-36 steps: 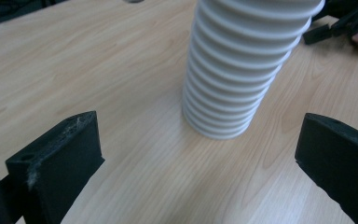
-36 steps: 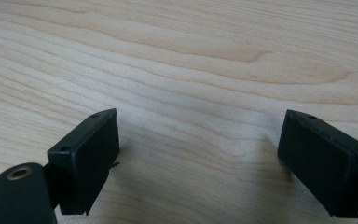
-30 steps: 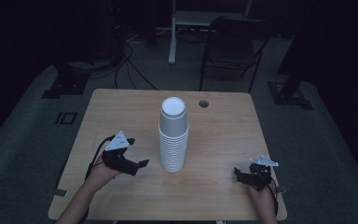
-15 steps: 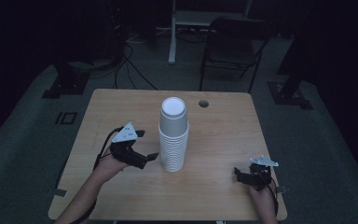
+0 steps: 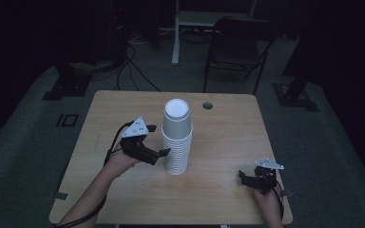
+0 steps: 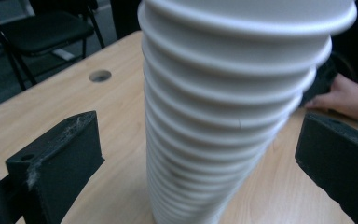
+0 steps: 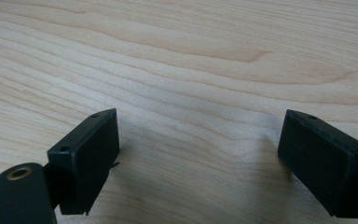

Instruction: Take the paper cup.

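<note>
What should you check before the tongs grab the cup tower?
1. Left tongs open wide enough for the cup stack: ok, one jaw stands on each side of it.
2. Jaws touching the cups: not yet, gaps show on both sides.
3. Stack upright on the table: ok in the high view.
4. Which cup the jaws line up with: cannot tell.
5. Right tongs out of the way: ok, open and low over bare wood near the table's corner.
6. Room around the stack: ok, nothing stands beside it.
</note>
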Demonstrator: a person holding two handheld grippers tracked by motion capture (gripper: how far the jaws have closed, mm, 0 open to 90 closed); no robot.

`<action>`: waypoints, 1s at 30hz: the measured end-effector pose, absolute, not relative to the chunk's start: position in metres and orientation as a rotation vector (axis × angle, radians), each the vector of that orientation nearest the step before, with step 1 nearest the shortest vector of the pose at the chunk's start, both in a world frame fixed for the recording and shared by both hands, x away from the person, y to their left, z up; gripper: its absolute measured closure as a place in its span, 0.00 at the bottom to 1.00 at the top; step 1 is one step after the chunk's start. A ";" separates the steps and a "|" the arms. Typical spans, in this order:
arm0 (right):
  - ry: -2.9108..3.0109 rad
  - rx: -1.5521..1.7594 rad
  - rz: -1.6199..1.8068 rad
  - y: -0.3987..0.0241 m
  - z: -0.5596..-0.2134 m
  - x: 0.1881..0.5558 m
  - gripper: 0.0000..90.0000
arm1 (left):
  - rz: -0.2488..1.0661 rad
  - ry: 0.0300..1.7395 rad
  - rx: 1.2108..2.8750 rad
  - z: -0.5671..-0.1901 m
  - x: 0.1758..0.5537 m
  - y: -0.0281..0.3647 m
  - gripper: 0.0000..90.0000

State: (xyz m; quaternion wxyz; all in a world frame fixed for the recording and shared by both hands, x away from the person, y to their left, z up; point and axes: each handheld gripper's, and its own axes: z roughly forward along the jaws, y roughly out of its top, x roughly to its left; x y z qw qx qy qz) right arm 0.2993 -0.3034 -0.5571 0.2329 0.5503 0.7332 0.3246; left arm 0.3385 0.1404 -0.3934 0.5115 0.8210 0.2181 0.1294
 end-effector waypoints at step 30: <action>2.027 1.504 0.892 -0.303 -0.557 0.299 0.12 | 0.266 0.444 1.960 -0.376 0.354 0.106 0.03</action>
